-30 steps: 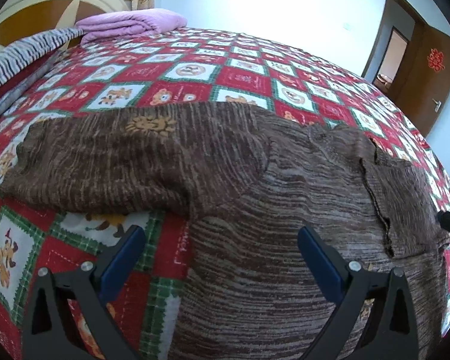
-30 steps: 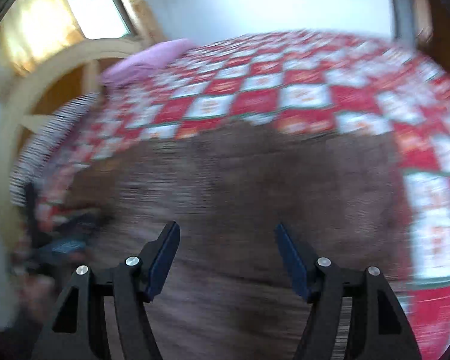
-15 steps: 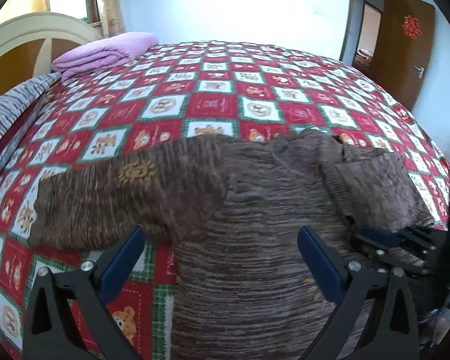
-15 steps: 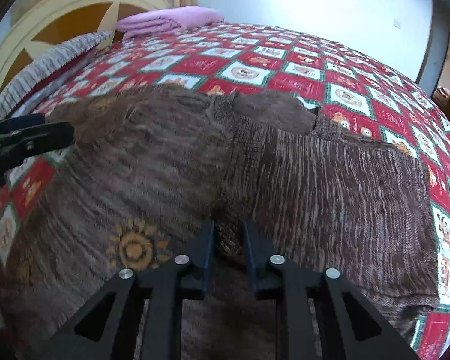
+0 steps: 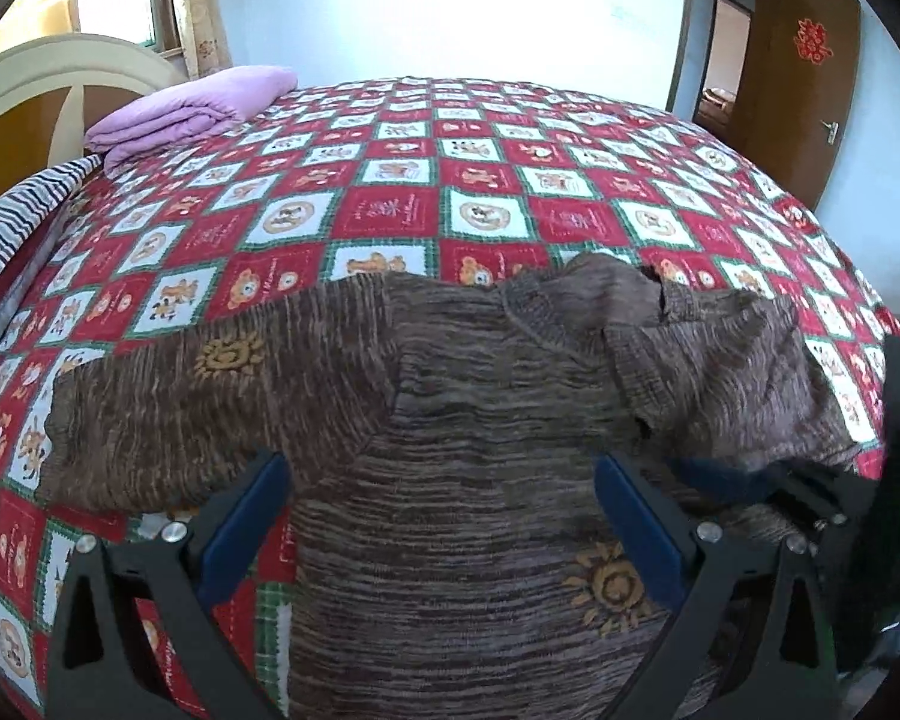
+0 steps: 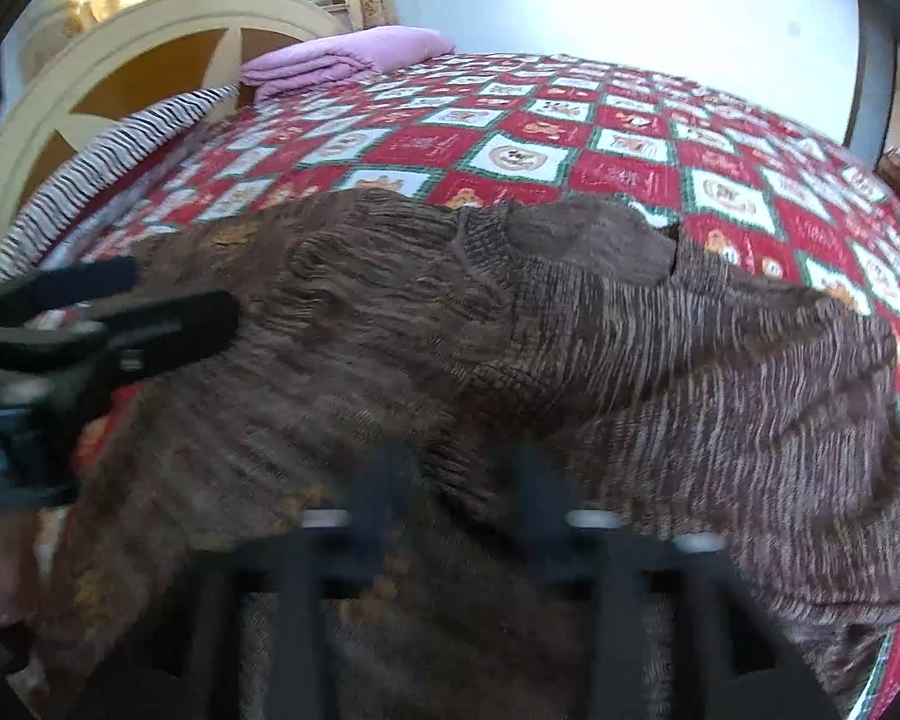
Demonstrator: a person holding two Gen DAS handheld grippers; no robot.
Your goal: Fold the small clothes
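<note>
A brown striped sweater [image 5: 480,480] lies spread on a bed's red checkered quilt [image 5: 390,210], one sleeve folded across its chest. The left hand-held gripper [image 5: 444,516] hovers over it, jaws wide and empty. The right hand-held gripper [image 6: 462,516], blurred, has just been opening, its jaws apart over the folded sleeve.

Left claw [image 5: 441,534], lower frame: black triangular-cutout finger frames, blue pads [image 5: 633,534], silver screws noted. Right claw [image 6: 459,516], lower frame: black, motion-blurred; a green light is seen at right edge of left view.
</note>
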